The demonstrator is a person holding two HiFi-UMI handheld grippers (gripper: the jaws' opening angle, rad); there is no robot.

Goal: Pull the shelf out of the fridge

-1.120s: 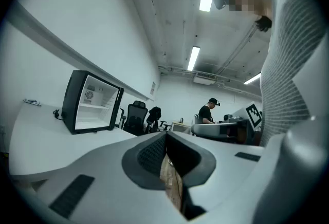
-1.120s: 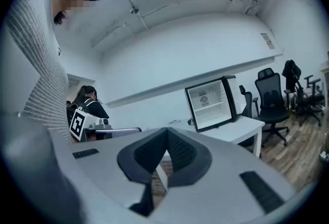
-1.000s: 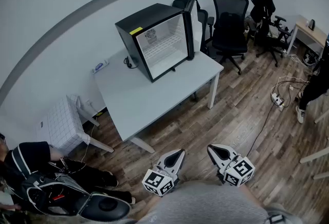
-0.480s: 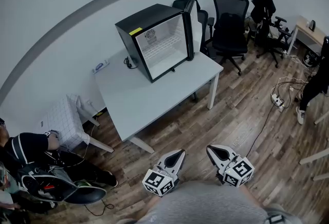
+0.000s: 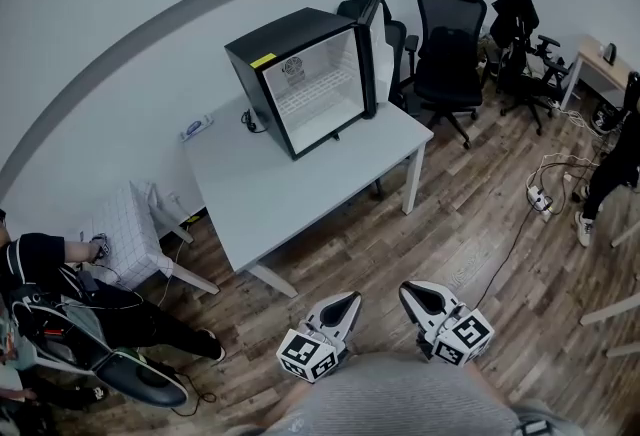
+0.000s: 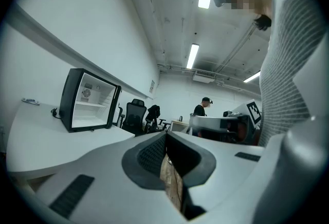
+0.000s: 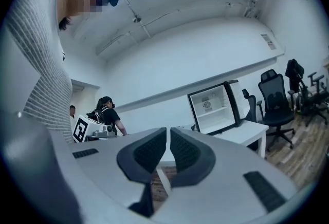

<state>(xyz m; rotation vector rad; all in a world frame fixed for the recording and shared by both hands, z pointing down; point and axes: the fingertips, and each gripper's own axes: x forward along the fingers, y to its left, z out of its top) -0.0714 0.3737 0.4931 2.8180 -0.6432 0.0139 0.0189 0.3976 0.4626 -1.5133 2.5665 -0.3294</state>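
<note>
White wire shelf (image 5: 318, 87) level inside open black fridge (image 5: 290, 34)

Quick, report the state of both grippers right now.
Left gripper: closed, holding nothing.
Right gripper: closed, holding nothing.

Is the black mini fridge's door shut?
No, the black mini fridge has its door swung open, white interior showing.

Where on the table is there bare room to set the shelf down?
The table is bare over its whole near half, from the fridge to the front edge. Tighter behind: a small white object and a cable lie left of the fridge, and the open door stands at its right.
</note>
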